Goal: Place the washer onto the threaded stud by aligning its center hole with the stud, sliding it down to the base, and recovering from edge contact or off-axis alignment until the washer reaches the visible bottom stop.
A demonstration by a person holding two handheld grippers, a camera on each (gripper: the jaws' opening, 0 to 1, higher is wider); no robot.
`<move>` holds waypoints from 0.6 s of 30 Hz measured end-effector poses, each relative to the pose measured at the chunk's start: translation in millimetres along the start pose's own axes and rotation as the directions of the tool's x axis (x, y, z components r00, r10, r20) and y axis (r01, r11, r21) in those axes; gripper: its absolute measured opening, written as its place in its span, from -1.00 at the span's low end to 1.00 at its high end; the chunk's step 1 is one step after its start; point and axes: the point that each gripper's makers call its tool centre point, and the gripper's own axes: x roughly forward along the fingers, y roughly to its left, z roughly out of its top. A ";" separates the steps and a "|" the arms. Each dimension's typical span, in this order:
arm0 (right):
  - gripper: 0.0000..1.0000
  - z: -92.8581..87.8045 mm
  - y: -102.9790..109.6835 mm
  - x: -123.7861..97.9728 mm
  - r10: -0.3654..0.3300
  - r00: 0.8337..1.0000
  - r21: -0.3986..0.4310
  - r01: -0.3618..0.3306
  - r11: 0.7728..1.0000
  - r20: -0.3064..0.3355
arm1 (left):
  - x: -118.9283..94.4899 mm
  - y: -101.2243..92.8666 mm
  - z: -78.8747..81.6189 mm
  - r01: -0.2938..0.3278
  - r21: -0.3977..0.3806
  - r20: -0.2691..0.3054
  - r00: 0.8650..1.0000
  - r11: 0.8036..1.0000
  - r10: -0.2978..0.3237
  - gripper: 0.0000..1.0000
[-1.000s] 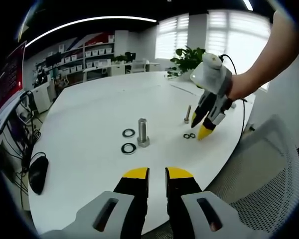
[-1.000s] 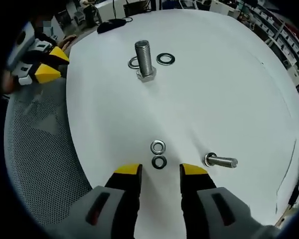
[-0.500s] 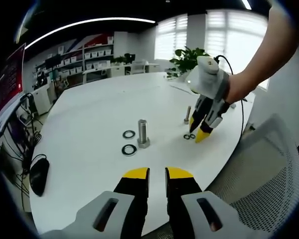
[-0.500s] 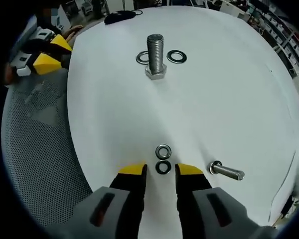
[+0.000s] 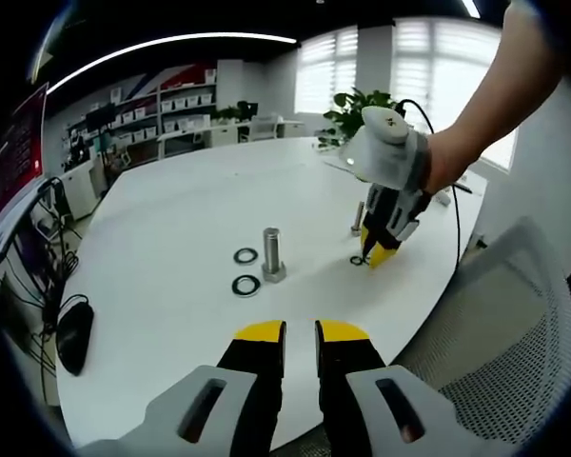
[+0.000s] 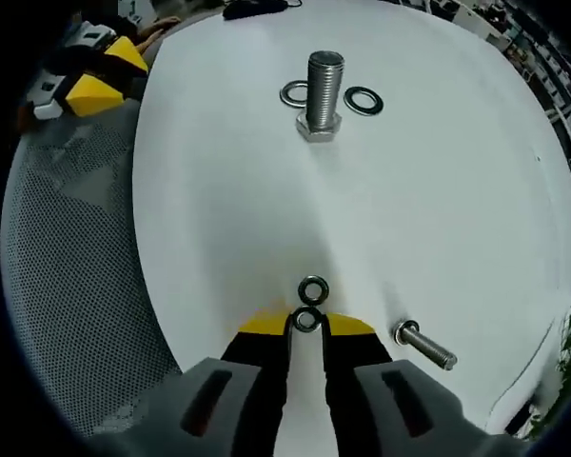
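A thick threaded stud (image 5: 272,252) (image 6: 324,90) stands upright on its hex head on the white table (image 6: 428,190), with a dark washer on either side (image 6: 293,93) (image 6: 364,98). Near the table's edge lie two small washers. My right gripper (image 6: 307,328) (image 5: 373,255) is down at the table, shut on the nearer washer (image 6: 307,320). The other small washer (image 6: 312,289) touches it just beyond. A thinner bolt (image 6: 423,345) (image 5: 359,217) stands beside them. My left gripper (image 5: 300,333) (image 6: 90,81) hangs off the table's edge, jaws close together with nothing between them.
A mesh office chair (image 5: 495,333) (image 6: 67,286) sits against the table's edge between the two grippers. A black mouse (image 5: 73,333) lies at the table's far left. A person's forearm (image 5: 495,105) holds the right gripper. A plant and shelves stand behind the table.
The right gripper has come down to the table and its jaws have closed in around the nearer small washer. The left gripper has stayed still.
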 end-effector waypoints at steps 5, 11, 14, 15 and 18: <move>-0.69 -0.3 0.0 0.3 -0.013 0.995 0.061 0.019 0.998 -0.094 | 0.2 0.3 -0.4 -0.002 0.000 -0.002 1.000 1.000 0.002 -0.80; -0.69 1.3 -1.0 1.1 -0.022 0.993 0.190 0.044 0.981 -0.118 | -0.1 0.6 0.5 -0.004 0.002 0.001 1.000 1.000 0.004 -0.80; -0.69 0.8 2.0 0.7 -0.043 0.991 0.128 0.060 0.990 -0.131 | -0.4 0.5 0.9 -0.004 0.003 0.004 1.000 1.000 0.004 -0.80; -0.69 0.9 1.5 -0.1 -0.044 0.991 0.126 0.060 0.990 -0.128 | -0.4 0.6 0.9 -0.005 0.002 0.004 1.000 1.000 0.005 -0.80; -0.70 0.5 0.4 -0.9 -0.063 0.995 0.186 0.076 0.980 -0.077 | -0.6 1.0 1.3 -0.007 0.001 0.006 1.000 1.000 0.007 -0.80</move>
